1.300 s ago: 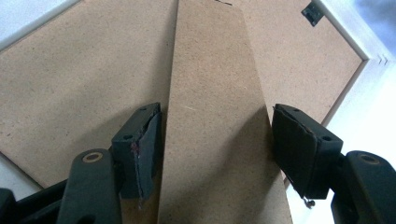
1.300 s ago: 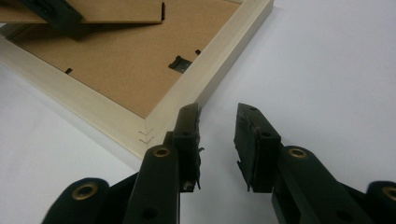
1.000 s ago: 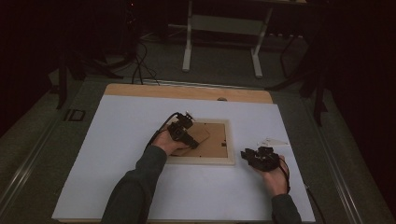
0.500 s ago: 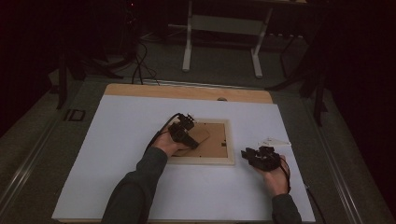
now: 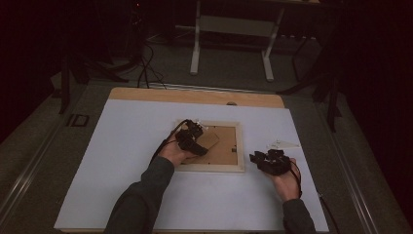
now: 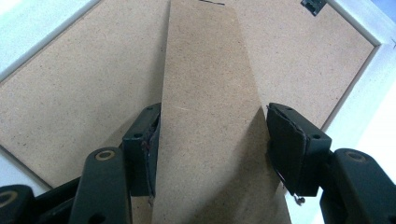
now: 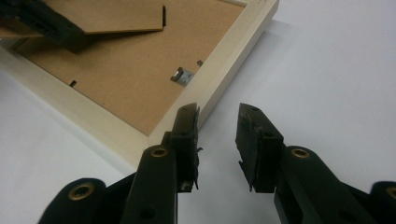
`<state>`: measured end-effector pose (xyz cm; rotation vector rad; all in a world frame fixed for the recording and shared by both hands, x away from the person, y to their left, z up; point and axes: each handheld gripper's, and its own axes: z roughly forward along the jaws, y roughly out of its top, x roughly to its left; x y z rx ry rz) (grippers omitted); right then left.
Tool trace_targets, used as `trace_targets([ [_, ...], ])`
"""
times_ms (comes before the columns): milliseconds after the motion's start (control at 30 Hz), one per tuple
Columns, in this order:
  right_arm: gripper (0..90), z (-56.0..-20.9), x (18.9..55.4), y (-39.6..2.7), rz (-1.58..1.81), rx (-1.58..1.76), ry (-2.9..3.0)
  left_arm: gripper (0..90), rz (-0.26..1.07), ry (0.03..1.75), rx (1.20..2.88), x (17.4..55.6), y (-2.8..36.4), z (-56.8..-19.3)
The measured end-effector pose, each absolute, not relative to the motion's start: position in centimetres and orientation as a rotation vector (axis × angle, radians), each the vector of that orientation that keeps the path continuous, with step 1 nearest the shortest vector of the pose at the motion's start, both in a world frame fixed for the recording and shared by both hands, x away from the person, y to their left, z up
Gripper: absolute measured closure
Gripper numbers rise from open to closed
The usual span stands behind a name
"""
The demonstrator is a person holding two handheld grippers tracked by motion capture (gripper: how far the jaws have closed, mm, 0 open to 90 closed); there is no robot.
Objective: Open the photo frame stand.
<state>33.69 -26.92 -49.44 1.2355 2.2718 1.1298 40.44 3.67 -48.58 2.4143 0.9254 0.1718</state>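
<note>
Picture frame (image 5: 210,145) lies face down on the white table top (image 5: 122,146), its brown backing board (image 6: 70,88) turned up and its pale wooden border (image 7: 219,70) all round; the left gripper (image 5: 194,138) hangs over the frame's left half, right above the backing board, and in the left gripper view the long fold-out stand (image 6: 208,116) runs up between its two jaws; the left-hand jaw lies against the stand's edge, while the other jaw seems to stand a little clear of the opposite edge, so the jaws read as apart and straddling the stand rather than clamped on it, though contact on that side is hard to judge; the stand widens toward the gripper and narrows away from it, ending near a small metal hanger (image 6: 314,5) at the far edge of the frame; the right gripper (image 5: 265,158) sits just beside the frame's right border, off the frame and over bare table; in the right gripper view its jaws are apart with nothing between them, having just been opening slightly, and the frame's nearest corner lies just ahead of the left-hand jaw, with a small metal clip (image 7: 182,75) on the backing board a little farther ahead; a clear plastic scrap (image 5: 282,144) lies on the table just beyond the right gripper.
</note>
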Motion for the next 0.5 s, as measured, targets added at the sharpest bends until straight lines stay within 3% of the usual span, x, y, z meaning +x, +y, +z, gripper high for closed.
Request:
trace_targets([
  [500,66.4,-47.8,35.6,-26.6,1.106,1.221,2.275,41.3,0.28,0.903,2.39,39.1,3.6,-48.3],
])
